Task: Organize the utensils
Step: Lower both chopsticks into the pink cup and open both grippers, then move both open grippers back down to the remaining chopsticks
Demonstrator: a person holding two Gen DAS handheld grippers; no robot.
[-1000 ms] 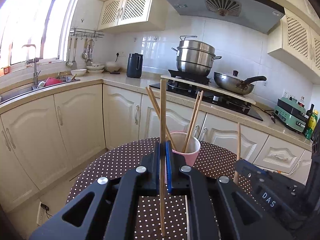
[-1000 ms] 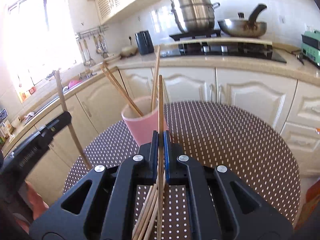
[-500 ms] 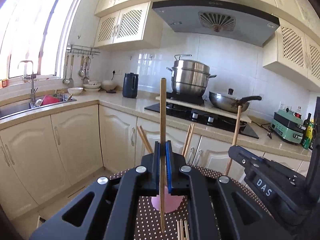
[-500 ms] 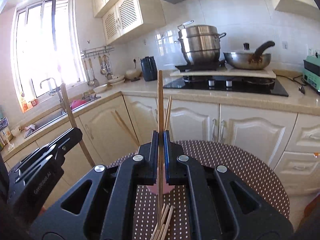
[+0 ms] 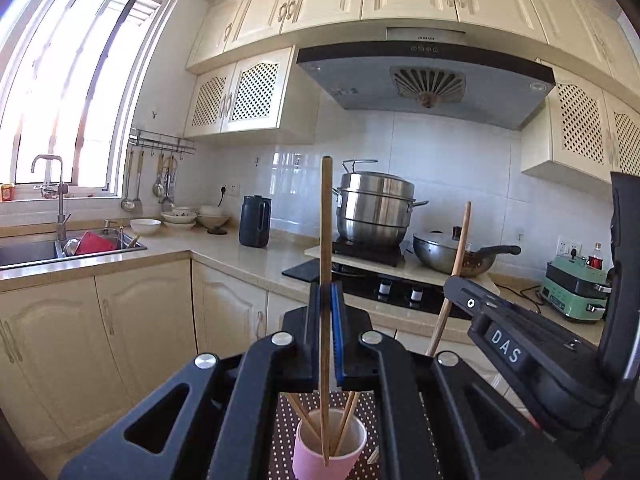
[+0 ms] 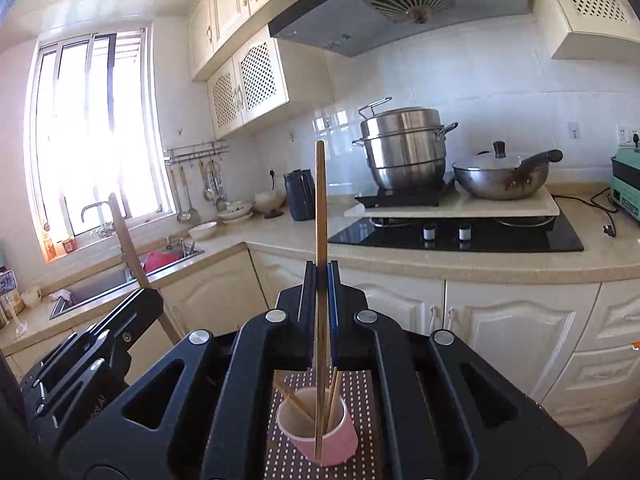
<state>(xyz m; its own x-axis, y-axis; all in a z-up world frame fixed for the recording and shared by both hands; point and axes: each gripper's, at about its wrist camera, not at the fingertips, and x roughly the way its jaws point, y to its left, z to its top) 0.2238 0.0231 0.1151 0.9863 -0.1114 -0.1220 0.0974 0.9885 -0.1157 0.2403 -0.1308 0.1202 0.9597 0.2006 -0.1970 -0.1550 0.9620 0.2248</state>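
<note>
My left gripper point(image 5: 326, 300) is shut on a wooden chopstick point(image 5: 326, 240) held upright. Its lower end hangs over the pink cup point(image 5: 330, 454), which holds several chopsticks and stands on the brown dotted table point(image 5: 286, 432). My right gripper point(image 6: 320, 280) is shut on another upright chopstick point(image 6: 320, 220), its lower tip over the same pink cup point(image 6: 320, 436). The right gripper point(image 5: 520, 344) shows at the right of the left wrist view with its chopstick point(image 5: 454, 276). The left gripper point(image 6: 100, 352) shows at the lower left of the right wrist view.
Kitchen counter point(image 6: 440, 260) runs behind the table, with a black hob point(image 6: 460, 236), steel steamer pot point(image 6: 404, 148), wok point(image 6: 504, 174) and black kettle point(image 5: 254, 220). A sink point(image 5: 36, 250) with dishes lies at the left under the window.
Both grippers have risen and tilted up with their chopsticks. The pink cup has dropped from mid-view to the bottom of both views, now under the chopstick tips.
</note>
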